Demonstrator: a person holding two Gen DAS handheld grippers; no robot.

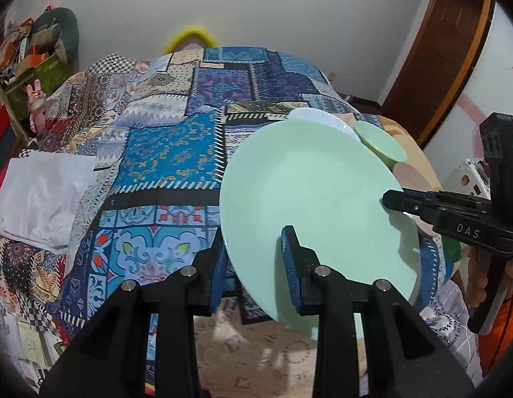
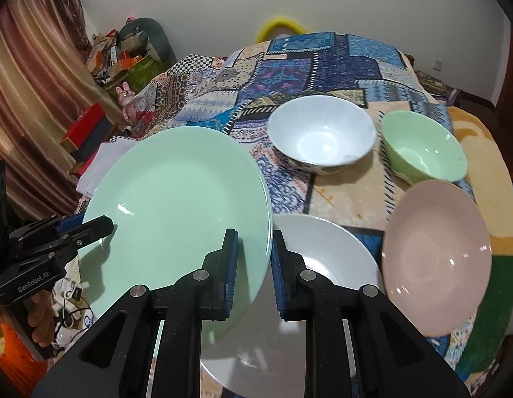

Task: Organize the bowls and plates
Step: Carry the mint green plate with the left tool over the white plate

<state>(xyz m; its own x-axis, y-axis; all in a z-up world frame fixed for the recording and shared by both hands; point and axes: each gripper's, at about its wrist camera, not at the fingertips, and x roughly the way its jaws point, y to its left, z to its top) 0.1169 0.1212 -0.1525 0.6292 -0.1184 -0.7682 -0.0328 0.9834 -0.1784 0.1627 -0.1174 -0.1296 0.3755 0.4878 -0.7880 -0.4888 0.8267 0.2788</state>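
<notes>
walls: plain white wall (image 2: 372,3)
door: brown wooden door (image 1: 445,56)
window side: striped brown curtain (image 2: 27,106)
corner: cluttered shelf (image 1: 27,63)

We've got open quilt (image 1: 163,152) left of the left tool (image 1: 253,265); bowls (image 2: 321,134) and plates (image 2: 435,255) crowd everything right of the right tool (image 2: 255,265).

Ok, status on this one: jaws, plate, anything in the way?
Both grippers, left and right, shut on the round mint-green plate, lifted and tilted. White plate directly below. Pink plate and two bowls beyond, clear.
</notes>
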